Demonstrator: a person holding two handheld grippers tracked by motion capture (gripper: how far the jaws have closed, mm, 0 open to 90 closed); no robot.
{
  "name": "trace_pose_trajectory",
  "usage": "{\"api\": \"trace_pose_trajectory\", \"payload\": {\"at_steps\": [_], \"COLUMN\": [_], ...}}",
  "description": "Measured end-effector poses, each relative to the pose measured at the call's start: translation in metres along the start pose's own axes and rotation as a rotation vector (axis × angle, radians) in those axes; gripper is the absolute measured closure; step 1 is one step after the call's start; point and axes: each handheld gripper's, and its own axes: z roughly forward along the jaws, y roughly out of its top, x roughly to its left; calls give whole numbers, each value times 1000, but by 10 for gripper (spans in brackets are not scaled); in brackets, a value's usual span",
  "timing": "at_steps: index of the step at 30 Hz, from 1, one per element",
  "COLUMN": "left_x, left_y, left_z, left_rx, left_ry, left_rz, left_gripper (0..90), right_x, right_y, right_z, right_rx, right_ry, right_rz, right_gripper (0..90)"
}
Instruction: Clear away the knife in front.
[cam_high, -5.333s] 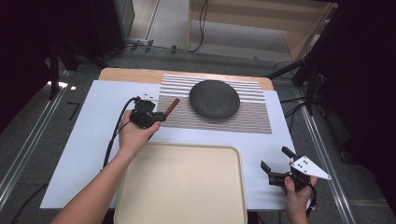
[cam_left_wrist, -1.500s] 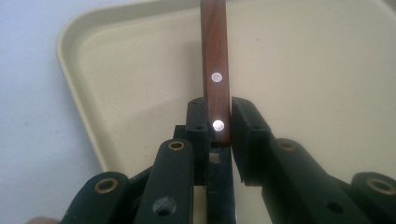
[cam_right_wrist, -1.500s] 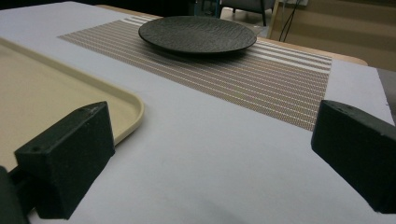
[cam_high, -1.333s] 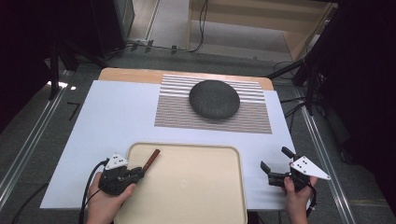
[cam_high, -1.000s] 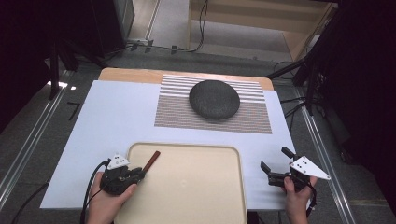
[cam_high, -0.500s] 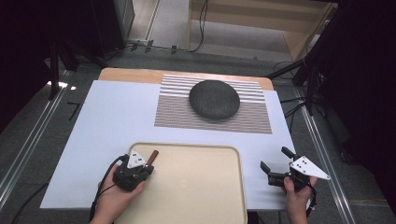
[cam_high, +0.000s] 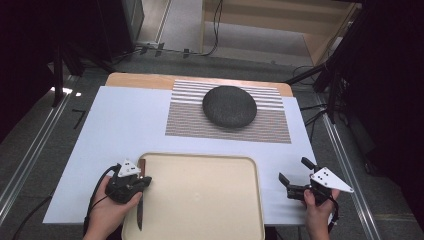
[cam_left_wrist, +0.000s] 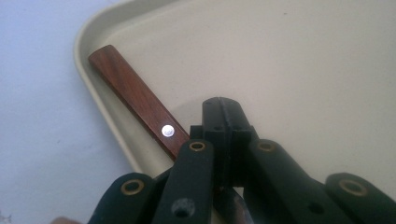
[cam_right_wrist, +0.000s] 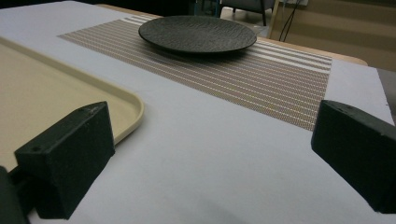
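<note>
1. Slim table knife with a reddish-brown wooden handle, one bright metal rivet and a dark blade (cam_high: 139, 212): lying along the left inner edge of the tray, handle end toward the far corner, blade pointing back toward the person.
2. In the left gripper view, handle (cam_left_wrist: 135, 95) seen resting against the tray's sloping wall, smooth and glossy, straight-sided with a squared end; blade mostly hidden under the jaws.
3. Left gripper (cam_high: 142, 181): jaws pressed together, closed over the knife where handle meets blade. Not possible to say surely whether the knife bears fully on the tray floor or hangs a little in the grip.
4. Large beige plastic tray with rounded corners (cam_high: 220, 165): near the front edge of the white table cover, nothing else on it.
5. Judged progress: carrying of the knife to the tray almost finished; left to do, opening the jaws and drawing the hand away.
6. Right gripper (cam_high: 296, 180): jaws spread wide, pinching nothing, resting low beside the tray's right edge.
7. Farther off, round dark grey textured plate (cam_high: 229, 106) on a brown-and-white striped woven placemat (cam_high: 185, 117), well apart from the knife.
</note>
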Motion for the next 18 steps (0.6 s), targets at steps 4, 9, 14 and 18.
{"api": "trace_pose_trajectory", "payload": {"at_steps": [4,9,14,18], "left_x": [5,10,8,8], "left_y": [-1,-3,-4,-3], "left_z": [-1,-1,-2,-8], "left_rx": [-8,-21,-70,-145], "left_ry": [-1,-8,-27,-30], "left_rz": [-12,-16,12,25], "left_gripper": [896,896,761,615], "right_x": [0,0,0,0], "right_y": [0,0,0,0], "right_z": [0,0,0,0], "right_rx": [0,0,-1,-2], "right_ry": [0,2,2,4], "right_rz": [0,-3,-3,-6], "right_gripper": [0,0,0,0]}}
